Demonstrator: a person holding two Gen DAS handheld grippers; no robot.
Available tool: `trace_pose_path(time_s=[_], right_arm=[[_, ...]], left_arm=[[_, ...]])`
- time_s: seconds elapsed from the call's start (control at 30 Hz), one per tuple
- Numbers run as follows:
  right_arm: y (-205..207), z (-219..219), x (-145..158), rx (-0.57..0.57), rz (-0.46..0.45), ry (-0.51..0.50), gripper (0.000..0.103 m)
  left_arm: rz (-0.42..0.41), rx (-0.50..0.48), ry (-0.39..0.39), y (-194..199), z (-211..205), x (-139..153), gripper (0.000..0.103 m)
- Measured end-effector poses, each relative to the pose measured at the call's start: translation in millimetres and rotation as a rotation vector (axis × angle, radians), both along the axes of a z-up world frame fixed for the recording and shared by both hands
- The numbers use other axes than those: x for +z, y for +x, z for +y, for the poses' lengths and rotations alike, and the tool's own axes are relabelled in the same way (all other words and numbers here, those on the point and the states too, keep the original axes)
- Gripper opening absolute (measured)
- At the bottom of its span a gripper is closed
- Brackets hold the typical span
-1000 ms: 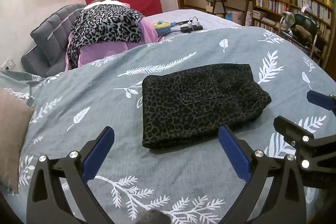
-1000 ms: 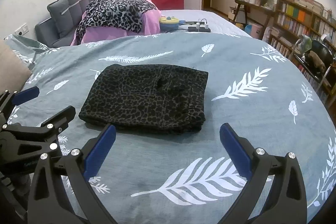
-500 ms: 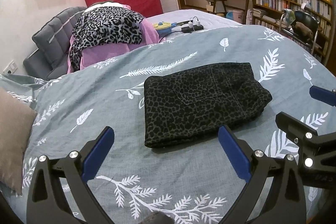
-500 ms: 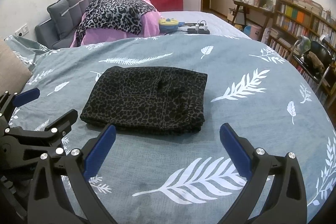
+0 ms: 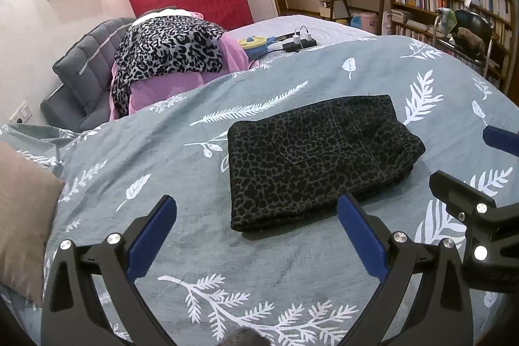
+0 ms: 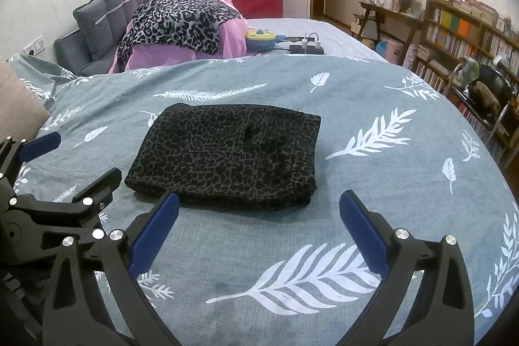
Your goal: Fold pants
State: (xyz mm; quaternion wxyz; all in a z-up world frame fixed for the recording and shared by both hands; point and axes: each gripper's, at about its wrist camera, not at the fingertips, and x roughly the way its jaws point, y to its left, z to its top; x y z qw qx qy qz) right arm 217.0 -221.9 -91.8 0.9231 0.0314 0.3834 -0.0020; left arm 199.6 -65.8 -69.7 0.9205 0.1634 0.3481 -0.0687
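Note:
Dark leopard-print pants (image 5: 318,156) lie folded into a compact rectangle on the grey leaf-print bedspread (image 5: 181,151); they also show in the right wrist view (image 6: 230,153). My left gripper (image 5: 256,231) is open and empty, held above the bedspread just short of the pants' near edge. My right gripper (image 6: 258,227) is open and empty, also just short of the near edge. Each gripper shows at the side of the other's view: the right one (image 5: 470,180) and the left one (image 6: 65,171).
A pile of leopard and pink clothes (image 6: 181,25) lies at the far end of the bed by a grey sofa (image 6: 103,18). A yellow-blue toy (image 6: 259,38) and a power strip (image 6: 306,49) sit beyond. A beige pillow (image 5: 22,216) is left; bookshelves (image 6: 464,34) and a chair (image 6: 486,93) are right.
Both grippers have drawn back and risen slightly from the folded pants, still open. The pants have not moved.

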Motion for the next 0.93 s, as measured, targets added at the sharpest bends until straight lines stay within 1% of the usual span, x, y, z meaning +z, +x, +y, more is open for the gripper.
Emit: trace_pose_path(time_s=[0.6,0.7,0.83,0.93], right_arm=[[-2,1,-2,-0.009,0.008,0.001,0.1],[-1,1,-6,-0.01,0.012,-0.001,0.1],[1,-2,-15,-0.018,0.028,-0.007,0.1],[4,-4,-22,-0.025,0.043,-0.007,0.1]], left_arm=[[-0.005,-0.01,0.023,0,-1,-4,0.098],[0.017,-0.008,0.016,2,0,-6,0.098],[0.071,-0.002,-0.015,7,3,-12,0.098],[0.09,0.007,-0.008,10,5,-22,0.098]])
